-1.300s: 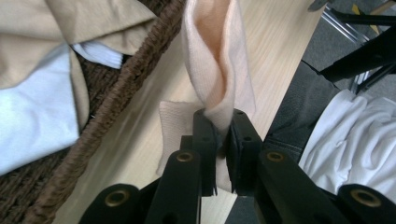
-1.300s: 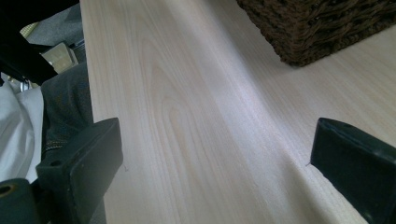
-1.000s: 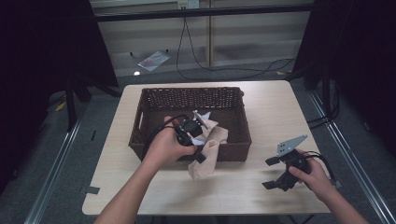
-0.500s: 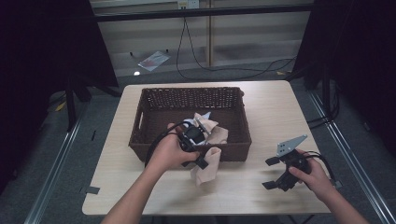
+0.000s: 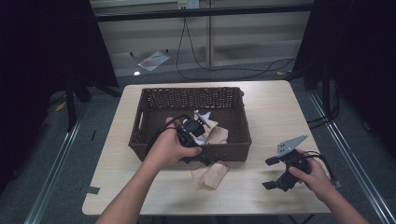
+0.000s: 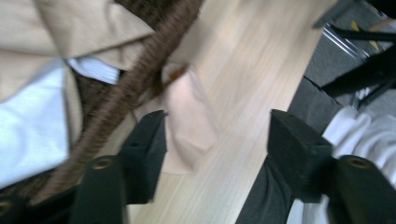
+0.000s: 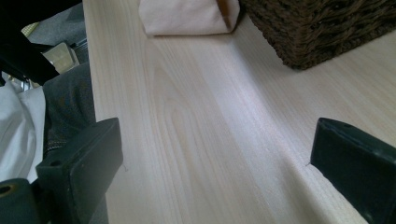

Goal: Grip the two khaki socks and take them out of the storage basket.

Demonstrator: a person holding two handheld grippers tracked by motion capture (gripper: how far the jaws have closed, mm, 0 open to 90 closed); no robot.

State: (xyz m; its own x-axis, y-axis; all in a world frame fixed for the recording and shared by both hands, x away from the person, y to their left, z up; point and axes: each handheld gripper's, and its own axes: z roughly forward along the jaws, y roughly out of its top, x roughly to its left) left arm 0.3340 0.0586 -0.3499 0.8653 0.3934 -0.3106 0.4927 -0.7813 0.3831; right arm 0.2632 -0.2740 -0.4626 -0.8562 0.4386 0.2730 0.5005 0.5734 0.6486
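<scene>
**Beige cloth draped over basket rim; both grippers empty**

Item 1: dark brown woven wicker basket (image 5: 237,122), rectangular, standing mid-table on the pale wooden table (image 5: 266,105). Inside it lie crumpled beige fabric and a pale blue-white cloth (image 6: 28,126).

Item 2: beige fabric garment (image 5: 211,173), soft and crumpled. It hangs over the basket's near wall, part inside, part lying on the table just in front of the basket. In the left gripper view its loose end (image 6: 189,123) rests on the wood beside the rim.

Item 3: left gripper (image 5: 201,157), held at the basket's near rim, above the draped garment. Its jaws have just been opening and now stand apart; the pads press on nothing, with the garment's end lying below them near the left-hand jaw.

Item 4: right gripper (image 5: 274,173), resting low over the table's near right part, well apart from the basket. Jaws spread wide, bare wood between them.
</scene>
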